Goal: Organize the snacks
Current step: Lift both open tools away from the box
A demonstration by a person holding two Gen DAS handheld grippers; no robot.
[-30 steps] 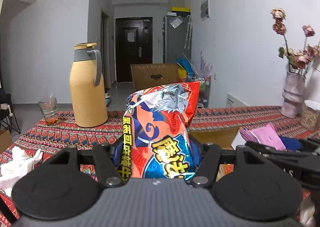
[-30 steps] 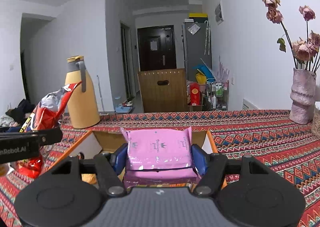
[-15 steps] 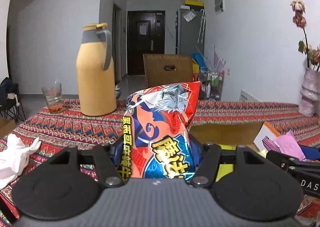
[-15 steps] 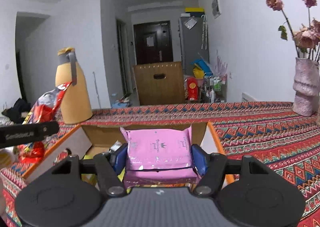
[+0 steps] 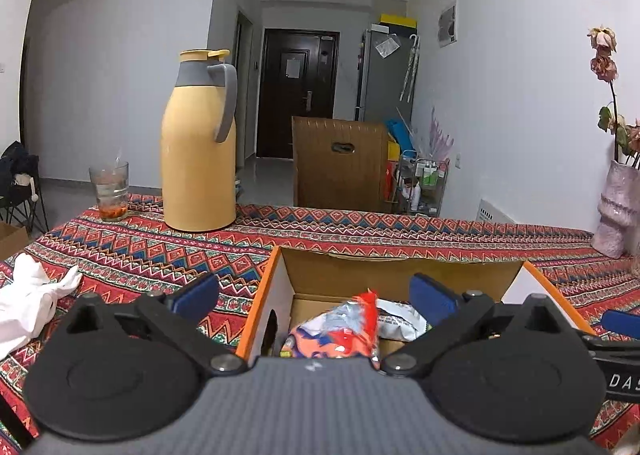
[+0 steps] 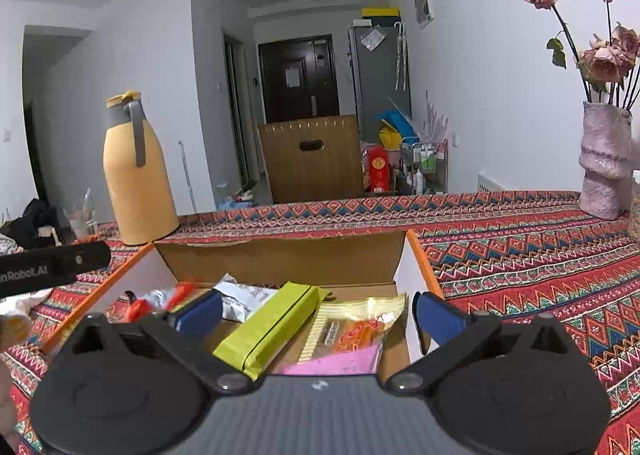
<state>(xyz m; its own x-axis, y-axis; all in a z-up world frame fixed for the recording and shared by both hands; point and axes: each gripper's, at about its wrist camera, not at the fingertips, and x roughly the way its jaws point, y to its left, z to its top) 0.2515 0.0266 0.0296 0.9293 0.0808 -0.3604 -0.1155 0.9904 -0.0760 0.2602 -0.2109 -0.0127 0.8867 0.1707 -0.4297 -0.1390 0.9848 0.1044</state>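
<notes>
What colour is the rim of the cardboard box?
Orange, along the cardboard box rim's side edges; clearest in the right wrist view.

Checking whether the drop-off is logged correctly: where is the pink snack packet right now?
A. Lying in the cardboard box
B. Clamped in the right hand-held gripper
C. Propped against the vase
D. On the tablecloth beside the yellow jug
A: the pink snack packet lies in the cardboard box beside a green packet, below the right hand-held gripper, whose jaws have just been opening and stand wide with no pad touching it.

Orange-rimmed box (image 6: 416,251), zigzag-patterned red tablecloth (image 6: 520,255)
</notes>
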